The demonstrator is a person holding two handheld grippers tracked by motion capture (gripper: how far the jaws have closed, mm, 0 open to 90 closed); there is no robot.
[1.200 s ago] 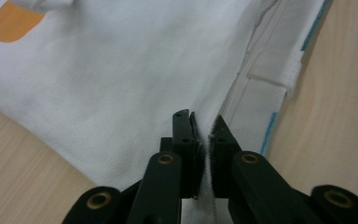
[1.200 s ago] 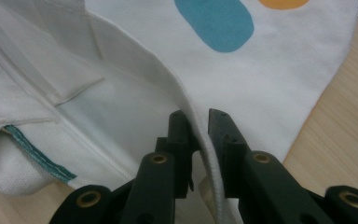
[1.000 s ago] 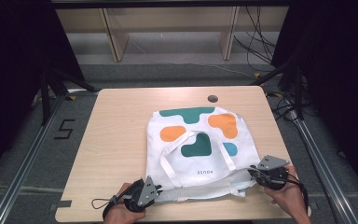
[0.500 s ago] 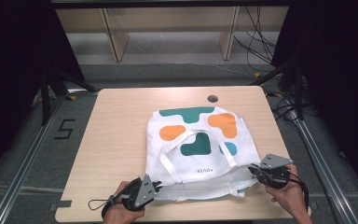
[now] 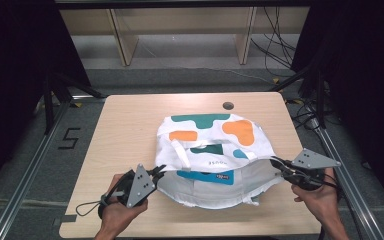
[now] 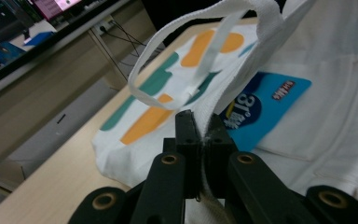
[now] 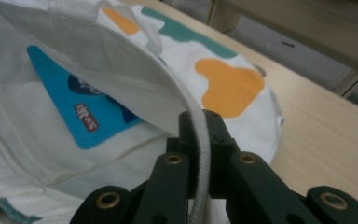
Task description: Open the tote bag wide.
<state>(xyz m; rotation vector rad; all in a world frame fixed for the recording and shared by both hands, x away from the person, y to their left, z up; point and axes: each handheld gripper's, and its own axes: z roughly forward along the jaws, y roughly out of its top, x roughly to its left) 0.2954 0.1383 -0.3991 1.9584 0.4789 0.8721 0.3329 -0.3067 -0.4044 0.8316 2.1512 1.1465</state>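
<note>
tote bag mouth open | blue packet inside | both tools pinching rim

Overhead forward-down view, two close gripper-mounted views, all sharing tote bag

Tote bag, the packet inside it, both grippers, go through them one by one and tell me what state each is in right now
Tote bag: lying on the table, its mouth held open toward the person, upper rim lifted.
Blue packet: lying flat inside the open bag.
Bag handle: hanging in a loose loop.
Left gripper: shut on the bag's rim.
Right gripper: shut on the bag's rim.
</note>
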